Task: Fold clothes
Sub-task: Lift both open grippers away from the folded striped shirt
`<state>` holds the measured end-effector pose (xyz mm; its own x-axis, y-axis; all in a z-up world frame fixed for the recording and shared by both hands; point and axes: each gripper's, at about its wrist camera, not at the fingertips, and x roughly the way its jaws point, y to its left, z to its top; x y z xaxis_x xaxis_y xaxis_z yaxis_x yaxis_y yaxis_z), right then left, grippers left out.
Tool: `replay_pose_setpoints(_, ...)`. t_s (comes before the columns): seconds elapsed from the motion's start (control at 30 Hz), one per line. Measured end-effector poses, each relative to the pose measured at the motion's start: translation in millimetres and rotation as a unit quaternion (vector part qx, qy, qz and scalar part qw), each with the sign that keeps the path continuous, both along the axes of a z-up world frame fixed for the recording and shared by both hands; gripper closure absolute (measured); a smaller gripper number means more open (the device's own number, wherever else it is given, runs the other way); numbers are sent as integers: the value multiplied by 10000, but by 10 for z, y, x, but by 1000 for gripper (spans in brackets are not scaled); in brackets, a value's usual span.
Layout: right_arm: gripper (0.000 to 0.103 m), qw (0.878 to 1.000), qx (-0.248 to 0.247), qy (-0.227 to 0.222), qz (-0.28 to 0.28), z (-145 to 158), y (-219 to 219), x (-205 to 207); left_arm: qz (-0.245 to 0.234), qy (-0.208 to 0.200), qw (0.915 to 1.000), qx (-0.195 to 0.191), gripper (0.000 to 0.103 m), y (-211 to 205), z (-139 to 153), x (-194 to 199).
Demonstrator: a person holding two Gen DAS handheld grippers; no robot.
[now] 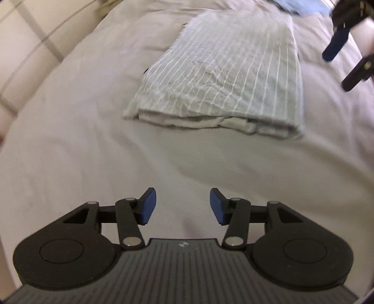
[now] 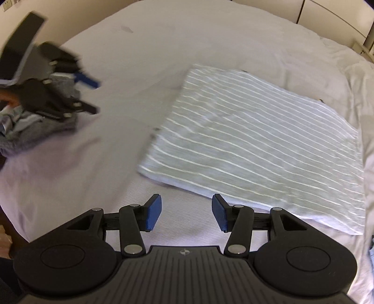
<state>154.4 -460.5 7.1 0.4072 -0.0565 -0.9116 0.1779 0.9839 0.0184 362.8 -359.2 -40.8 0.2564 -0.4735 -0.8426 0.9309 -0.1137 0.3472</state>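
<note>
Both grippers were empty, jaws parted over the pale bedsheet (image 1: 70,140): the left gripper (image 1: 182,205) and the right gripper (image 2: 186,211). A folded grey striped garment (image 1: 222,77) lay flat on the sheet at twelve o'clock from the left gripper and at two o'clock from the right, touching neither.

A bed (image 2: 163,46) with a pale, slightly creased sheet fills both views. Beyond its far edge stands a cream wall (image 2: 77,14) with a socket plate (image 2: 7,7) in the corner. Pale panelled cupboard fronts (image 2: 339,14) line the right side. Soft, even light falls throughout.
</note>
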Motion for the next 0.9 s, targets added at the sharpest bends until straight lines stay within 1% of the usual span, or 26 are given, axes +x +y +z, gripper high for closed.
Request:
replay_pose_setpoints(0.1, 53, 10000, 4, -19, -67, 12, 170, 105, -667, -467, 9966, 73, 52, -130, -107, 58)
replay_pose_setpoints(0.17, 52, 9998, 36, -77, -203, -5, 227, 167, -1124, -729, 9909, 118, 49, -203, -164, 66)
replay_pose_setpoints(0.27, 51, 9989, 112, -113, -449, -55, 286, 241, -1791, -1089, 9777, 102, 45, -282, -234, 55)
replay_pose_setpoints(0.3, 51, 9985, 124, -116, -511, -74, 305, 263, -1986, -1168, 9731, 82, 43, -303, -254, 53)
replay_pose_setpoints(0.37, 48, 9979, 158, -148, -617, -117, 333, 287, -2291, -1295, 9648, 22, 42, -342, -306, 62)
replay_pose_setpoints(0.4, 48, 9975, 172, -155, -673, -154, 347, 301, -2380, -1297, 9626, -4, 42, -367, -332, 72)
replay_pose_setpoints(0.47, 48, 9970, 197, -125, -732, -239, 375, 325, -2341, -1065, 9664, -38, 42, -444, -385, 112)
replay_pose_setpoints(0.5, 48, 9970, 170, -77, -746, -284, 390, 342, -2345, -978, 9672, -42, 42, -472, -405, 120)
replay_pose_setpoints(0.53, 48, 9967, 101, 4, -800, -320, 397, 357, -2406, -956, 9659, -26, 42, -486, -414, 110)
replay_pose_setpoints(0.63, 48, 9887, 258, 227, -1461, -375, 313, 353, -2567, -870, 9626, 17, 42, -526, -434, 83)
replay_pose_setpoints(0.7, 48, 9822, 343, 339, -1816, -384, 267, 342, -2579, -740, 9633, 24, 42, -553, -421, 75)
replay_pose_setpoints(0.77, 48, 9791, 312, 385, -1970, -375, 252, 341, -2608, -637, 9633, 34, 42, -576, -414, 67)
replay_pose_setpoints(0.9, 48, 9754, 295, 384, -2149, -338, 209, 325, -2745, -599, 9597, 66, 42, -606, -434, 52)
